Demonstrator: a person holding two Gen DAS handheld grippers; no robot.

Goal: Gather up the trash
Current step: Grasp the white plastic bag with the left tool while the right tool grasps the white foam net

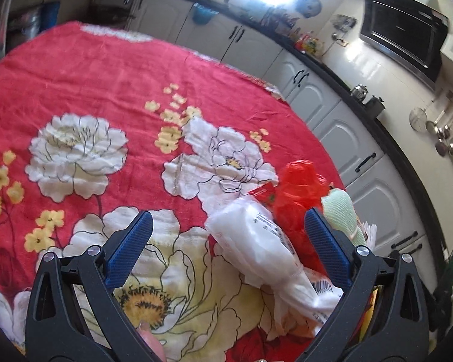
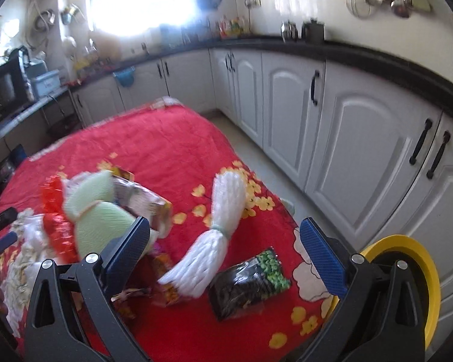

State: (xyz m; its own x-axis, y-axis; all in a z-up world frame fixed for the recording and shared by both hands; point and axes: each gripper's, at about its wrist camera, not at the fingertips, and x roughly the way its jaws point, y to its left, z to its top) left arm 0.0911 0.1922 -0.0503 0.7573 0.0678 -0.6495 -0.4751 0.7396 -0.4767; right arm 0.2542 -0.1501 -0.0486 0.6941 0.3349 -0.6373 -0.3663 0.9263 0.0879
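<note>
Trash lies clustered on the table, which is covered by a red floral cloth (image 1: 105, 69).

Left wrist view: a crumpled white plastic bag with printed text (image 1: 256, 247) lies between the fingers of the left gripper (image 1: 226, 241), nearer the right finger. Fingers spread wide, gripping nothing; no contact with the bag visible. Just behind the bag, a crinkled red plastic wrapper (image 1: 299, 187). Beside it to the right, a pale green foam mesh sleeve (image 1: 341, 211), partly hidden by the right finger.

Right wrist view: right gripper (image 2: 225, 244) also spread wide and empty. Between its fingers lies a white foam mesh sleeve, pinched at the waist by a band (image 2: 217, 229), resting on the cloth. Just right of its lower end, a black plastic packet with a green printed patch (image 2: 250, 283). Under the lower end of the white sleeve, a small orange-yellow wrapper, blurred. To the left, the pale green sleeve (image 2: 102, 211) sits against a shiny silver foil-lined carton (image 2: 142, 202), with the red wrapper (image 2: 57, 229) at its far left. The left finger overlaps the green sleeve in view; contact cannot be told.

A round yellow plastic bin rim (image 2: 428, 271) shows at lower right, off the table edge, behind the right finger. White kitchen cabinets with black handles (image 2: 287, 99) run along the far side.
</note>
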